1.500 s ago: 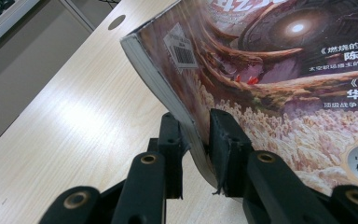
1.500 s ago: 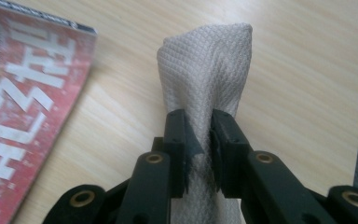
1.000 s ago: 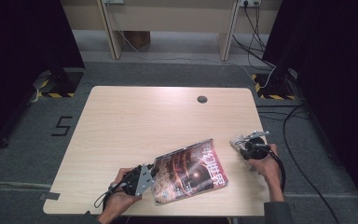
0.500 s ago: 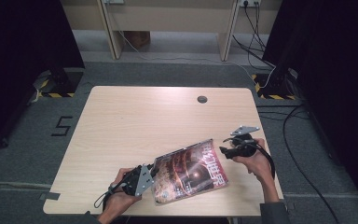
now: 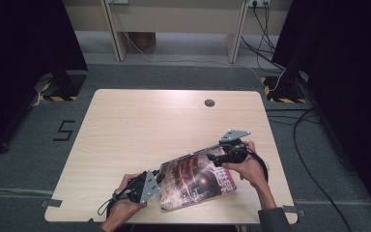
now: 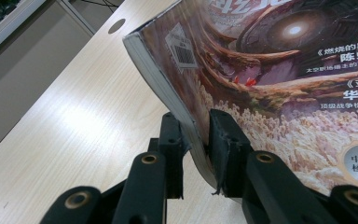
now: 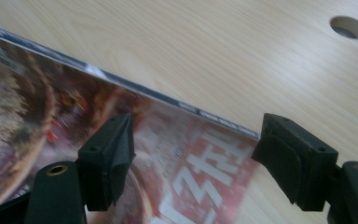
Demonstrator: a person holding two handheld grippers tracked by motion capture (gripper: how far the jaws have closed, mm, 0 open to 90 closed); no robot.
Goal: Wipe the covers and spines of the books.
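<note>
Left gripper [image 6: 196,154] clamps magazine [image 5: 193,181] edge; its far cover blurred.

- Left hand-held gripper [image 6: 196,154]: its two black jaws rise from the bottom edge and pinch the lower edge of a magazine [image 6: 279,79].
- The magazine lifts off the surface and curves upward, its page block showing along the near corner.
- The glossy cover carries a barcode [image 6: 182,49], a glowing orb and white Chinese lettering.
- The pale wood-grain surface [image 6: 74,126] runs to the upper left, with a round hole [image 6: 116,25] near its far edge.
</note>
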